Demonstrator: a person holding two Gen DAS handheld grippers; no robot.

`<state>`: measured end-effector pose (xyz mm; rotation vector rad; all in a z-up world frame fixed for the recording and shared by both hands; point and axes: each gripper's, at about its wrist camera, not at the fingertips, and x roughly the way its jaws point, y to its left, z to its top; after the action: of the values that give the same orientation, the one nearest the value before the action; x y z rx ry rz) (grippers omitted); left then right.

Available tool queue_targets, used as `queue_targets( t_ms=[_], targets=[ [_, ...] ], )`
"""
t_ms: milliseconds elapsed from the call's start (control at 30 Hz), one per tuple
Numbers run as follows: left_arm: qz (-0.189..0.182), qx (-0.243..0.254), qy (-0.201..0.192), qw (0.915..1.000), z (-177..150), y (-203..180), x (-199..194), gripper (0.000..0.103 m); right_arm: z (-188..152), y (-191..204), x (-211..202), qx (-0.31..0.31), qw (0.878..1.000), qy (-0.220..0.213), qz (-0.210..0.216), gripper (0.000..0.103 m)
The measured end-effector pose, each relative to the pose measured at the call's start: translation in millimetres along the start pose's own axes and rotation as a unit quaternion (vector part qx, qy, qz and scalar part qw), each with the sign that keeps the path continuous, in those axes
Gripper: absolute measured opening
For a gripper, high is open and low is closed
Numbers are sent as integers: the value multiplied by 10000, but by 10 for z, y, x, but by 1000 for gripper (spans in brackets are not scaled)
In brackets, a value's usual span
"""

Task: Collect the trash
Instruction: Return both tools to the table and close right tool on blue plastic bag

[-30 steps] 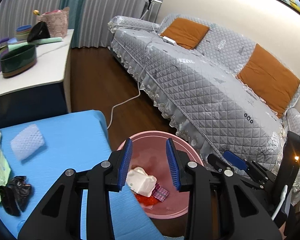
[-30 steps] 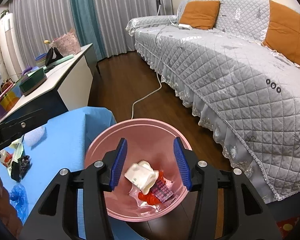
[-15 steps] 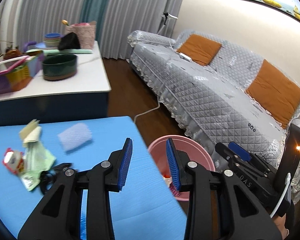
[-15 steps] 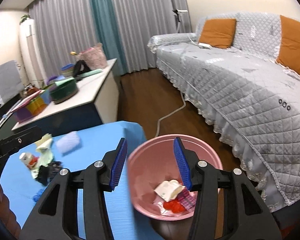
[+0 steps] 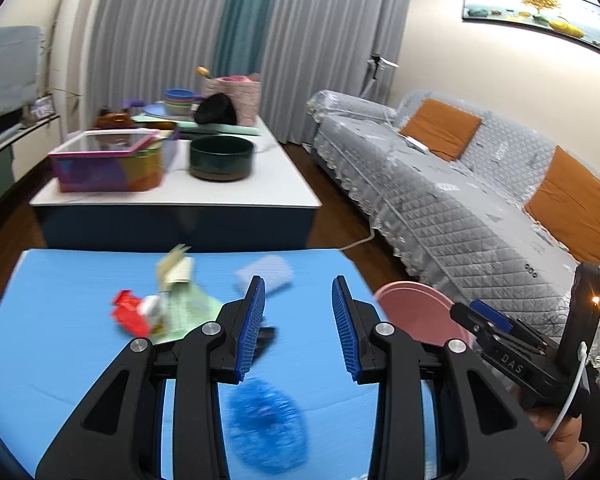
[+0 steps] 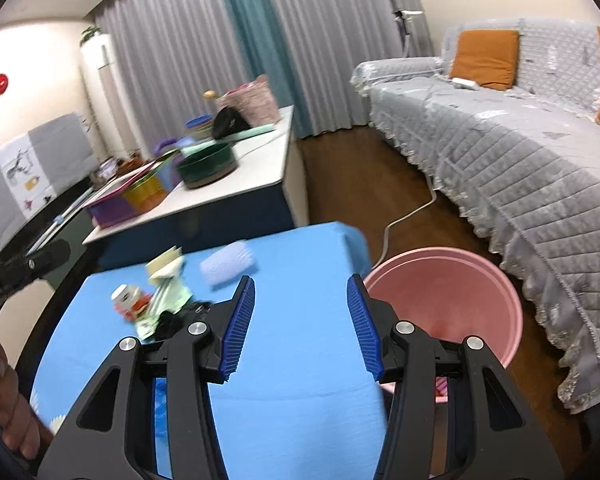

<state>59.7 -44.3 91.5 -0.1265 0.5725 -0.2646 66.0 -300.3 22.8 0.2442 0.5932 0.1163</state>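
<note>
The jaws of both the left gripper (image 5: pixel 298 326) and the right gripper (image 6: pixel 300 322) stand apart and hold nothing. Under the left one lies a crumpled blue bag (image 5: pixel 266 426) on the blue surface (image 5: pixel 60 344). I think this is the next pick: come down straight and close on its middle. Farther away lie a red wrapper (image 5: pixel 130 316), green paper (image 5: pixel 184 306) and a white foam piece (image 5: pixel 266 274). The pink bin (image 6: pixel 444 300) waits at the right edge; nothing blocks the way.
</note>
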Motion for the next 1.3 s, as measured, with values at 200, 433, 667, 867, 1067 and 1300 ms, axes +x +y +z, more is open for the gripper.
queue_targets(
  t_ms=[200, 433, 667, 867, 1067, 1300],
  targets=[
    [333, -292, -72, 9990, -105, 424, -121, 34, -144, 440, 110, -384, 9986, 187, 314, 48],
    [719, -471, -19, 9963, -341, 793, -54, 34, -293, 719, 268, -648, 9963, 360, 445, 48],
    [981, -530, 60, 9938, -474, 1019, 86, 34, -480, 961, 460, -873, 9928, 556, 601, 47],
    [1082, -677, 150, 9917, -538, 1180, 222, 34, -600, 1104, 648, -997, 9891, 780, 755, 47],
    [1151, -860, 221, 9894, -558, 1311, 357, 34, -780, 1251, 910, -1113, 9823, 1173, 950, 47],
    [1158, -933, 340, 9883, -585, 1377, 563, 34, -999, 1364, 1171, -1285, 9711, 1708, 1058, 39]
  ],
)
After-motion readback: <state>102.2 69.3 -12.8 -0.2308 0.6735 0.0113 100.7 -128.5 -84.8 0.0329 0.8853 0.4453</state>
